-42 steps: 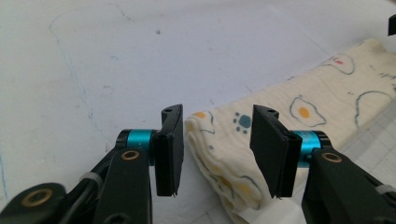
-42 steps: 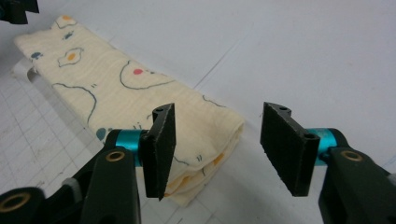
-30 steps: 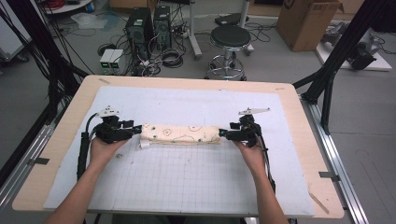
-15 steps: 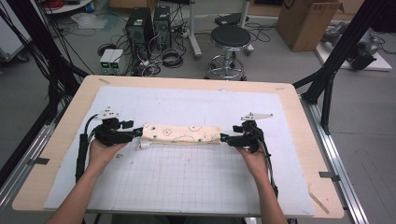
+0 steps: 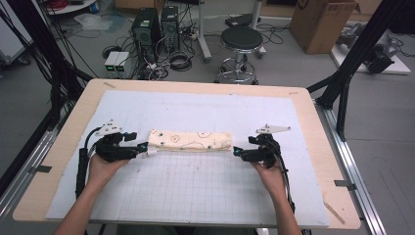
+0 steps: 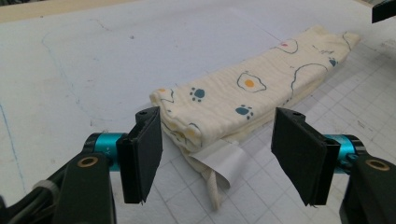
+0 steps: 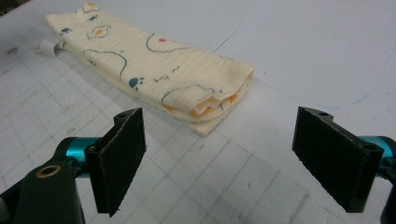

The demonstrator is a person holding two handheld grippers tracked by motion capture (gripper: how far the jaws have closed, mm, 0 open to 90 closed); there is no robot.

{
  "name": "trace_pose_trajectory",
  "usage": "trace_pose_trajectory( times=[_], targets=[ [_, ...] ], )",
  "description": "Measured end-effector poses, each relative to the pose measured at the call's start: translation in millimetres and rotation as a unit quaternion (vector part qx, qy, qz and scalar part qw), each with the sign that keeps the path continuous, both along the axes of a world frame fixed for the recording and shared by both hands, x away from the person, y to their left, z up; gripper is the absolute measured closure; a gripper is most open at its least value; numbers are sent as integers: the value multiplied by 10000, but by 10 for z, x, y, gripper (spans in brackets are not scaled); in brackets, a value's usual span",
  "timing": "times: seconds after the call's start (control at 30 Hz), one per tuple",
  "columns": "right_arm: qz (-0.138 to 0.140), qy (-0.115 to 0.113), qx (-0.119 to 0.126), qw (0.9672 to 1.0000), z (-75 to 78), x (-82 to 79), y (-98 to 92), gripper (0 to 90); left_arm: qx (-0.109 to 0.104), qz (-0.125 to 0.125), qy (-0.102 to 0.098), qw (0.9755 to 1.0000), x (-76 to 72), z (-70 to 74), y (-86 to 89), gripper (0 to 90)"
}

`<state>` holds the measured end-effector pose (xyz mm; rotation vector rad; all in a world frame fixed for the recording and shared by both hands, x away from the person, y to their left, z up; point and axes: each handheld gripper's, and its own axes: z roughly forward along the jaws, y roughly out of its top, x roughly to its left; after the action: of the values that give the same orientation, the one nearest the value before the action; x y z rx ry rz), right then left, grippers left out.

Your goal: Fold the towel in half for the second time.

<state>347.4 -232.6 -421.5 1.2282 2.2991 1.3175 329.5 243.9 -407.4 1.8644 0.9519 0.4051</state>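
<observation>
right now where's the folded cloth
In the high view the folded cloth lies mid-table on the white mat, between the left tool and right tool.

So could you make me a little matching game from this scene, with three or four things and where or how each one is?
Things:
1. folded cloth
2. left gripper
3. right gripper
4. stool

Places or states:
A. on the floor beyond the table
B. open, at the cloth's right end
C. lying flat on the gridded mat
D. open, at the end with the white tag

Pairs: 1-C, 2-D, 3-B, 4-A
</observation>
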Motion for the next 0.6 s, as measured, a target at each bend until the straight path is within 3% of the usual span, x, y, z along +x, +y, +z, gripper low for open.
trace_pose_trajectory(
  times=[0.13, 0.2, 0.3, 0.6],
  targets=[
    [21, 15, -20, 10000, -34, -70, -19, 148, -15, -24, -21, 10000, -108, -31, 18, 335],
    [37, 34, -18, 10000, -23, -92, -19, 136, 83, -25, -66, 9999, -171, -39, 21, 332],
    [79, -79, -27, 9999, 18, -142, -12, 135, 68, -27, -100, 9999, -265, -54, 48, 330],
    [21, -187, -33, 9998, -27, -307, -110, 128, 84, -86, -24, 9999, -509, -146, 126, 310]
  ],
)
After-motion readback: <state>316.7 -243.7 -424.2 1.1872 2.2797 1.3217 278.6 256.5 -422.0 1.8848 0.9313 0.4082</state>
